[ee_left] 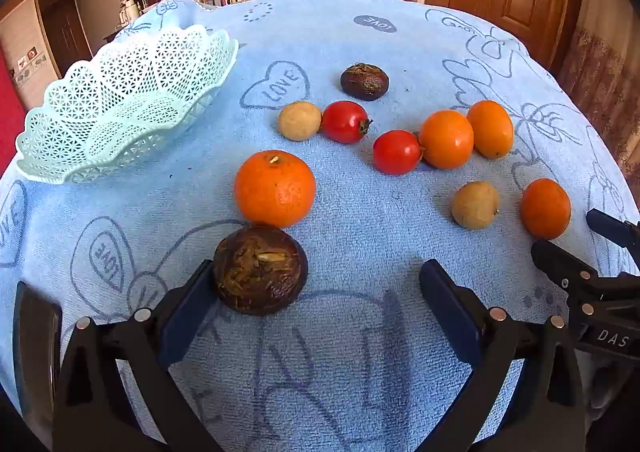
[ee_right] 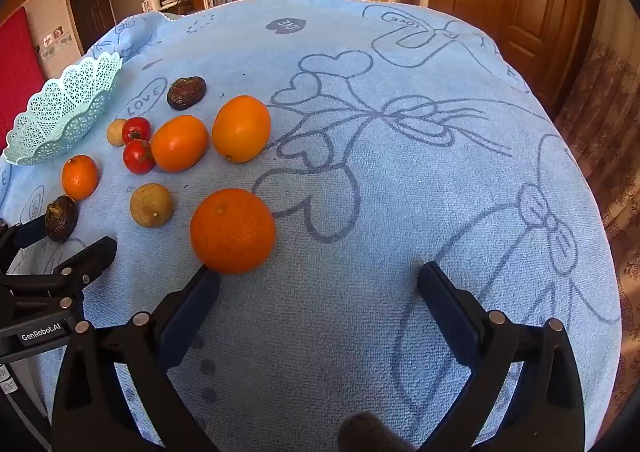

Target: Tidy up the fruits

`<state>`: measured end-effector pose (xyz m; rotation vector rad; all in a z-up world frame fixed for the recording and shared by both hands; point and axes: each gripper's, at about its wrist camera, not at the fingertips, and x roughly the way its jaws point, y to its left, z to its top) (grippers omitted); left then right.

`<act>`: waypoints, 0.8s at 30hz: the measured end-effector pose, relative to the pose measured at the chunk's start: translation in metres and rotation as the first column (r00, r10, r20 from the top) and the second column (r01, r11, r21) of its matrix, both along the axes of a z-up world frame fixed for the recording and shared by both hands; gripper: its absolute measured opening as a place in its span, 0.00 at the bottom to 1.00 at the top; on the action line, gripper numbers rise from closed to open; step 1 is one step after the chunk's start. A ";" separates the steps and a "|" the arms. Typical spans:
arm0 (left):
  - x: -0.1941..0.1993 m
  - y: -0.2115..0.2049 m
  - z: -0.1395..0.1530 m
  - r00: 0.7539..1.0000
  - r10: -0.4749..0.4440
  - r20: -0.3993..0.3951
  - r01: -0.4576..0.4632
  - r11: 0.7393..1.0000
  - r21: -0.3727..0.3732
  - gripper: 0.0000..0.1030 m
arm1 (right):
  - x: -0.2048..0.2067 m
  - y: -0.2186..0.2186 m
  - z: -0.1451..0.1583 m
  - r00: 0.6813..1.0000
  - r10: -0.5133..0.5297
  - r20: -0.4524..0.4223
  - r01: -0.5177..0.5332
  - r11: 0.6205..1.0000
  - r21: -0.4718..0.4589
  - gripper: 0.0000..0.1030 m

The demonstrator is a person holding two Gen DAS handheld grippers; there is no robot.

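The left gripper (ee_left: 316,284) has its jaws spread wide and holds nothing; its left finger (ee_left: 188,304) sits just beside a dark brown fruit (ee_left: 260,270), touching or nearly so. The right gripper (ee_right: 320,288) is likewise spread wide and empty, with its left finger tip at the base of the nearest orange (ee_right: 233,230) (contact cannot be confirmed).

Judged progress: not started. The mint lattice basket (ee_left: 72,168) appears empty, and all nine fruits lie on the blue towel (ee_left: 360,332). All remain to be moved, presumably into the basket.

Fruit condition, left wrist view:
- A stemmed orange (ee_left: 275,188) lies just beyond the dark brown fruit.
- Two red tomatoes (ee_left: 345,122) (ee_left: 397,152) are glossy, with calyxes attached.
- Two smooth orange fruits (ee_left: 446,139) (ee_left: 490,129) touch each other.
- Two tan round fruits (ee_left: 299,120) (ee_left: 475,205) are matte.
- A second dark fruit (ee_left: 364,81), wrinkled, lies farthest back.
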<state>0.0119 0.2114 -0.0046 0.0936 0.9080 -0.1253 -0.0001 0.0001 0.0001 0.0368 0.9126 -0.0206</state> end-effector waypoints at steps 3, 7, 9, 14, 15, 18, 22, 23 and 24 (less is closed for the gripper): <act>0.000 0.000 0.000 1.000 0.000 0.000 0.000 1.000 0.002 0.98 | 0.000 0.000 0.000 1.000 0.000 0.000 0.000 1.000 -0.004 0.95; 0.000 0.000 0.000 1.000 0.000 0.002 0.000 1.000 0.005 0.98 | 0.000 0.001 0.000 1.000 0.000 0.001 0.000 1.000 -0.003 0.95; 0.000 -0.001 0.000 1.000 0.000 0.002 0.000 1.000 0.006 0.98 | 0.000 0.000 0.000 1.000 0.000 0.000 0.000 1.000 -0.003 0.95; 0.000 0.000 0.001 1.000 0.000 0.001 0.000 1.000 0.004 0.98 | 0.000 0.000 0.000 1.000 0.000 0.000 0.000 1.000 -0.002 0.95; 0.000 0.001 0.001 1.000 0.000 0.000 0.000 1.000 0.003 0.98 | 0.000 0.000 0.000 1.000 0.000 0.000 0.000 1.000 -0.002 0.95; 0.000 0.000 0.001 1.000 0.000 -0.001 0.000 1.000 0.004 0.98 | 0.000 0.000 0.000 1.000 0.000 0.001 0.000 1.000 -0.002 0.95; 0.000 -0.001 0.000 1.000 0.000 0.001 0.000 1.000 0.004 0.98 | 0.000 0.000 0.000 1.000 0.000 0.001 0.000 1.000 -0.003 0.95; 0.000 -0.001 -0.001 1.000 0.000 0.002 0.000 1.000 0.004 0.98 | 0.000 0.000 0.000 1.000 0.000 0.001 0.000 1.000 -0.003 0.95; 0.000 -0.001 -0.001 1.000 0.000 0.002 0.000 1.000 0.004 0.98 | 0.000 0.000 0.000 1.000 0.000 0.001 0.000 1.000 -0.003 0.95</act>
